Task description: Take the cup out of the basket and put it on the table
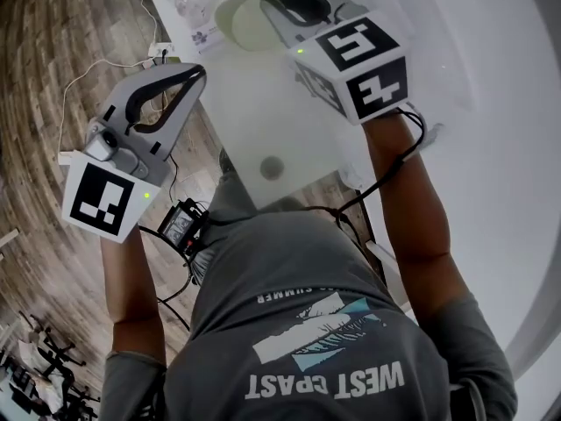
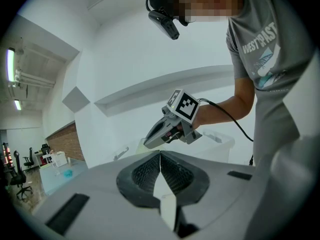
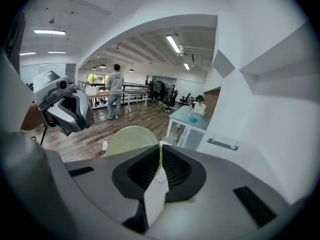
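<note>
My right gripper (image 1: 270, 5) is held high at the top of the head view, shut on the rim of a pale green translucent cup (image 1: 238, 23). In the right gripper view the cup (image 3: 129, 140) tilts out to the left of the closed jaws (image 3: 160, 154), its thin wall pinched between them. Below it lies a translucent white basket (image 1: 263, 117), seen from above. My left gripper (image 1: 196, 70) hangs to the left of the basket, shut and empty; its jaws (image 2: 160, 159) meet with nothing between them. From the left gripper view, my right gripper (image 2: 150, 140) hovers over the basket (image 2: 222, 140).
The person's torso fills the lower head view. Wooden floor (image 1: 53, 77) with cables lies at the left, a white curved wall (image 1: 500, 147) at the right. A small white table (image 3: 189, 120) with blue items and people standing far off show in the right gripper view.
</note>
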Motion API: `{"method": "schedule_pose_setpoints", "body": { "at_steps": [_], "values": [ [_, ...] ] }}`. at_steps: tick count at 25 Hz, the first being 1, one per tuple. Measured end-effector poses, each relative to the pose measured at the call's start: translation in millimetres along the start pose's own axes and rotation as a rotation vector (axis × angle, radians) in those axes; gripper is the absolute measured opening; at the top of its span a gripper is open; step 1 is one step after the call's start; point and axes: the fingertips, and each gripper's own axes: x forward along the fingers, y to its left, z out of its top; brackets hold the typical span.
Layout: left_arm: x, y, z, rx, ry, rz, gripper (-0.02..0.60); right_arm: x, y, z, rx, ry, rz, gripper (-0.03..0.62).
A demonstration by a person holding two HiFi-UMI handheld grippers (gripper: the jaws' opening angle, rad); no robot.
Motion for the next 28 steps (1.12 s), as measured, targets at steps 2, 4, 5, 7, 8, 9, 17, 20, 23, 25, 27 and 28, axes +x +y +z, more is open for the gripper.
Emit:
{"method": "schedule_pose_setpoints", "body": {
  "at_steps": [2, 4, 5, 7, 8, 9, 17, 20, 23, 25, 27, 28],
  "values": [
    [-0.3, 4.6, -11.0, -0.009, 0.007, 0.020, 0.011, 16.4, 7.9, -7.7, -0.004, 0.005, 0.023, 0.029],
    [-2.9, 8.8, -21.6, -0.017, 0.013, 0.040, 0.011, 33.1, 18.3, -17.1, -0.009, 0.018, 0.046, 0.029],
    [-4.2, 9.5, -26.8, -0.021, 0.016, 0.048, 0.011, 40.8, 24.1, -23.8, -0.010, 0.026, 0.057, 0.029],
    [-5.2, 8.7, -38.6, -0.025, 0.025, 0.061, 0.011, 55.6, 34.7, -41.5, -0.011, 0.047, 0.078, 0.029],
    [-5.8, 8.8, -44.2, -0.027, 0.030, 0.066, 0.011, 62.6, 39.3, -49.9, -0.017, 0.059, 0.084, 0.029],
    [-7.4, 10.2, -48.9, -0.029, 0.035, 0.070, 0.011, 68.8, 43.0, -55.4, -0.032, 0.072, 0.083, 0.029],
    [-22.6, 27.9, -60.9, -0.059, 0.037, 0.090, 0.011, 84.0, 51.3, -53.0, -0.162, 0.143, 0.027, 0.029],
    [-21.5, 27.8, -66.1, -0.066, 0.041, 0.093, 0.011, 85.5, 61.9, -56.0, -0.162, 0.143, 0.053, 0.029],
    [-21.6, 27.8, -71.9, -0.071, 0.044, 0.099, 0.011, 93.1, 78.8, -63.9, -0.171, 0.150, 0.099, 0.029],
    [-22.5, 28.5, -76.1, -0.077, 0.048, 0.103, 0.011, 99.0, 86.4, -71.9, -0.165, 0.165, 0.113, 0.029],
    [-23.8, 30.2, -80.0, -0.080, 0.050, 0.106, 0.011, 105.3, 92.6, -81.3, -0.161, 0.186, 0.128, 0.029],
    [-24.6, 30.8, -82.1, -0.082, 0.050, 0.107, 0.011, 108.9, 95.4, -86.8, -0.159, 0.197, 0.134, 0.029]
  ]
}}
